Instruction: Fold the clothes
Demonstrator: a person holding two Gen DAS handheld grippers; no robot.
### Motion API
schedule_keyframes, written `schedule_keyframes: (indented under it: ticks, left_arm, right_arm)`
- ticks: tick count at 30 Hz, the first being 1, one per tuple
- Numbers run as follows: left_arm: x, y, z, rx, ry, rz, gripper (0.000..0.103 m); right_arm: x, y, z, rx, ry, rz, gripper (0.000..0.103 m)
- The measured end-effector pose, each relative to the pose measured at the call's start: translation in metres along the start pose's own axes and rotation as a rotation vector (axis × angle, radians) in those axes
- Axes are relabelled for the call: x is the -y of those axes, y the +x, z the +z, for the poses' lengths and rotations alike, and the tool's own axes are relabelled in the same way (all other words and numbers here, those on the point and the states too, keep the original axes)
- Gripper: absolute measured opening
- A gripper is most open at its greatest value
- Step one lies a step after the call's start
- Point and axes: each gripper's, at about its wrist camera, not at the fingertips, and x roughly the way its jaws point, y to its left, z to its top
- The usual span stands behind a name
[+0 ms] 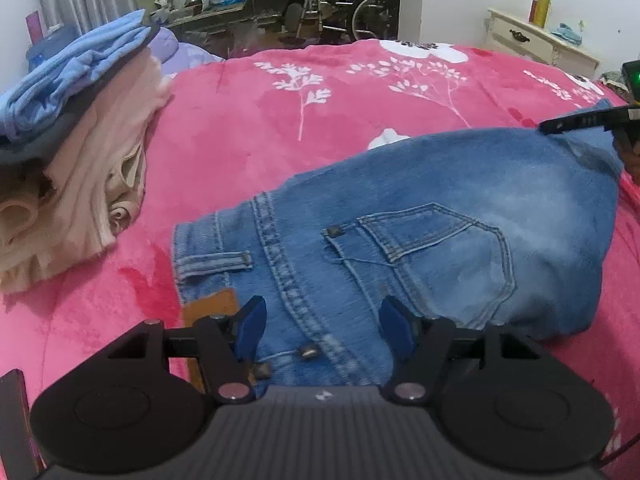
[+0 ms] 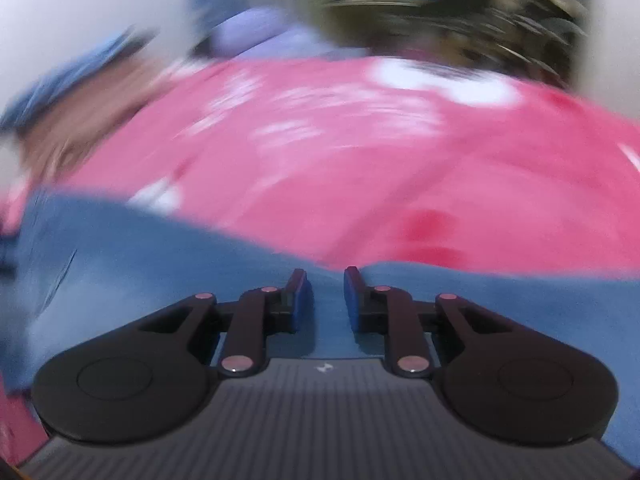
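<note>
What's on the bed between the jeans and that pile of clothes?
Nothing but bare pink blanket. In the left wrist view, it runs open between the jeans and the pile of folded clothes.

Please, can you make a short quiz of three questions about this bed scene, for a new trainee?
1. True or false: the left tool is open above the waistband end of the jeans.
2. Multiple choice: where does the pile of folded clothes lie, seen from the left wrist?
A. on the white dresser
B. on the pink blanket, left of the jeans
C. on top of the jeans
3. Fill in: the right wrist view is too ____ to show details of the room, though the right tool shows a gap between its fingers.

Key:
1. True
2. B, on the pink blanket
3. blurred
</note>
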Motion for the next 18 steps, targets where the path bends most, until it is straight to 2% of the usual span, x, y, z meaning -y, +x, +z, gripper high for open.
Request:
schedule_keyframes:
  ticks: [3, 14, 16, 18]
  left_arm:
    - [-0.006, -0.001, -0.002, 0.01, 0.009, -0.026, 0.062]
    - [0.001, -0.009, -0.012, 0.048, 0.206, -0.03, 0.063]
    - [0.002, -0.01, -0.016, 0.062, 0.247, -0.03, 0.063]
    - [0.001, -0.012, -0.018, 0.066, 0.272, -0.034, 0.063]
  right_arm:
    - [0.059, -0.018, -0.005, 0.028, 0.184, -0.185, 0.023]
    - [-0.104, -0.053, -0.018, 0.025, -0.146, 0.267, 0.021]
    - [-0.155, -0.045, -0.03, -0.019, -0.291, 0.423, 0.022]
    - [-0.185, -0.034, -0.049, -0.1, -0.419, 0.474, 0.021]
